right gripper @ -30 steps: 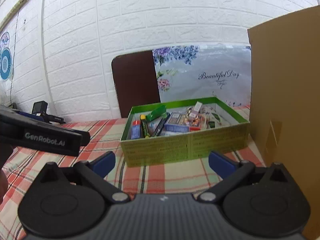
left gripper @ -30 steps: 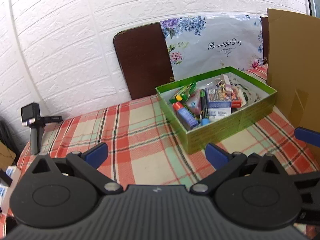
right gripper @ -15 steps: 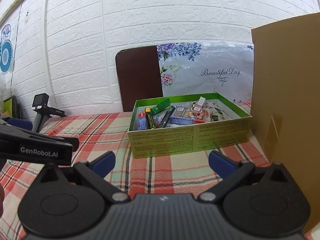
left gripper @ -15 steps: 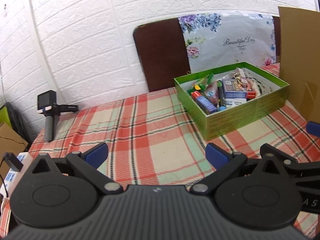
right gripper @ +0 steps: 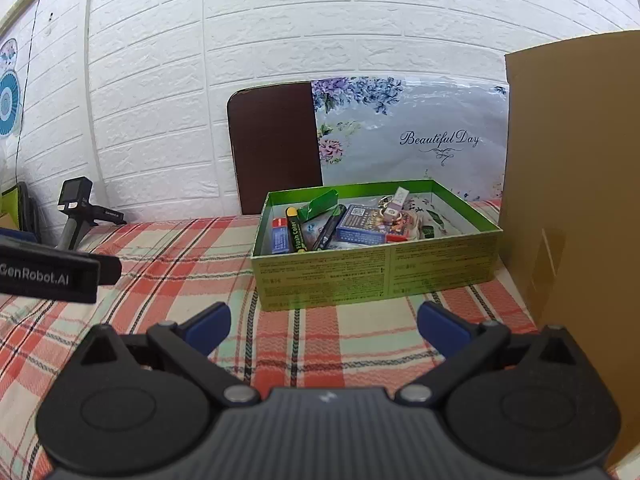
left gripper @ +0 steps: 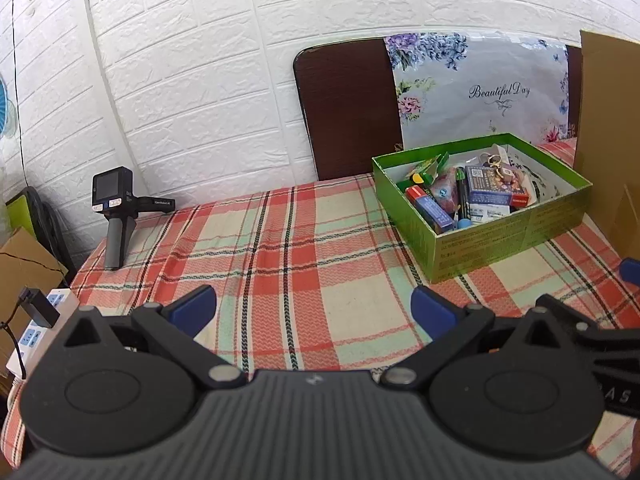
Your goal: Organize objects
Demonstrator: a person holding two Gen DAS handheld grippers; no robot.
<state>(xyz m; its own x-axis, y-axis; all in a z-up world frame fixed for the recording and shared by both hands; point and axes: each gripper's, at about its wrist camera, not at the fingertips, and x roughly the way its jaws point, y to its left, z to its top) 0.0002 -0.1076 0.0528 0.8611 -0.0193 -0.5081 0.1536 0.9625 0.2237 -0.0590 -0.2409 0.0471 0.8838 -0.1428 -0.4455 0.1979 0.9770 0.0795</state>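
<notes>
A green box (left gripper: 504,236) (right gripper: 376,276) stands on the plaid tablecloth, filled with several small items: pens, a marker, a blue card pack (right gripper: 360,228), erasers and a keyring. My left gripper (left gripper: 314,306) is open and empty, above the cloth to the left of and nearer than the box. My right gripper (right gripper: 324,326) is open and empty, just in front of the box's near wall. The left gripper's body (right gripper: 52,272) shows at the left edge of the right wrist view.
A tall cardboard box (right gripper: 572,216) stands right of the green box. A brown board (left gripper: 352,108) and a floral sheet (left gripper: 480,88) lean on the white brick wall. A black handheld camera (left gripper: 116,216) stands at the table's far left. A power strip (left gripper: 36,328) lies beyond the left edge.
Both grippers have pulled back from the green box, which looks smaller and farther now. The left view has swung left, showing more cloth and the handheld camera. Both stay open.
</notes>
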